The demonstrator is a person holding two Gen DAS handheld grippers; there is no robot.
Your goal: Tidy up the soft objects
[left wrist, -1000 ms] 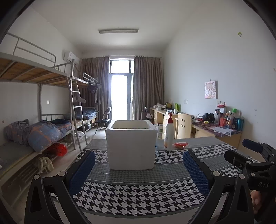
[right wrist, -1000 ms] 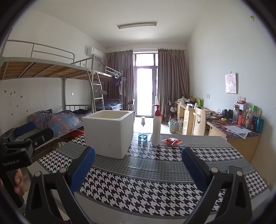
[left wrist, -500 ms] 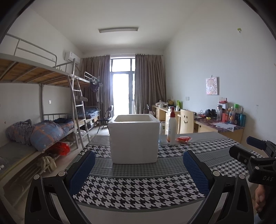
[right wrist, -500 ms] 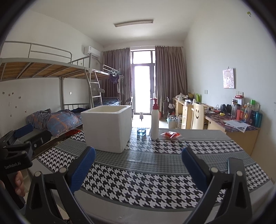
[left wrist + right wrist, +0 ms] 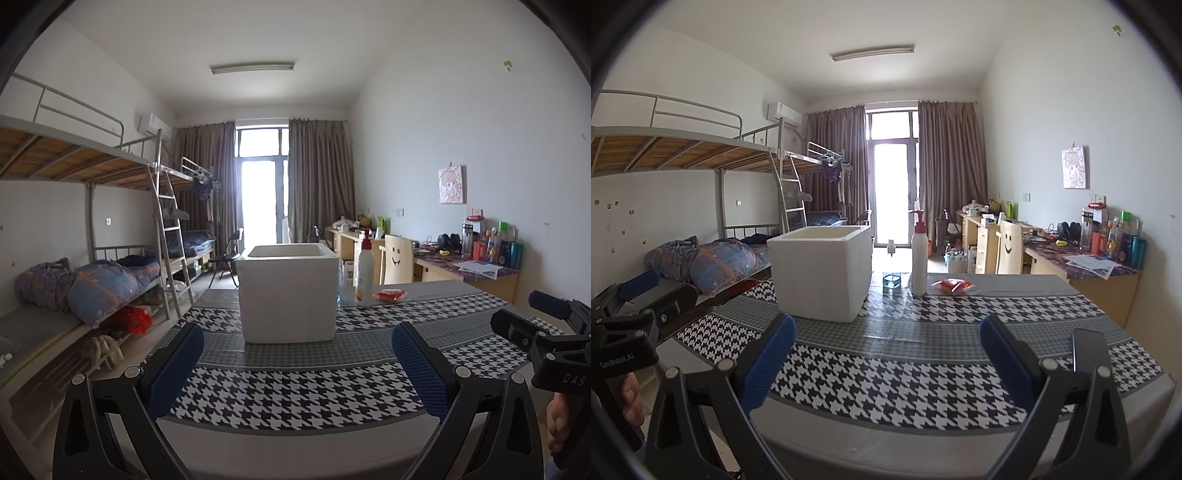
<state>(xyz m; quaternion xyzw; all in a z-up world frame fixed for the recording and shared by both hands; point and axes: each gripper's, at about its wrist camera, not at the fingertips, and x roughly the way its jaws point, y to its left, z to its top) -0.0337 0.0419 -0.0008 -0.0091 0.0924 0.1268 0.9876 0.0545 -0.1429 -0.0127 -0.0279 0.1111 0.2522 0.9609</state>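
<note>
A white foam box (image 5: 289, 295) (image 5: 822, 273) stands open-topped on the houndstooth tablecloth (image 5: 295, 391) (image 5: 923, 373). To its right are a white pump bottle (image 5: 364, 275) (image 5: 919, 260) with a red top and a flat red packet (image 5: 388, 294) (image 5: 952, 285). My left gripper (image 5: 295, 365) is open near the table's front edge, nothing between its blue pads (image 5: 175, 369). My right gripper (image 5: 886, 360) is open too, also empty, at the front edge. Each gripper shows at the side of the other's view.
A small blue glass jar (image 5: 891, 279) sits behind the box. A dark phone (image 5: 1087, 349) lies on the cloth at front right. Bunk beds (image 5: 92, 280) with bedding line the left wall; desks and a chair (image 5: 397, 264) line the right.
Both views have shifted slightly: the box and bottle sit a little differently in frame, and a dark phone has come into the right wrist view. Both grippers stayed open.
</note>
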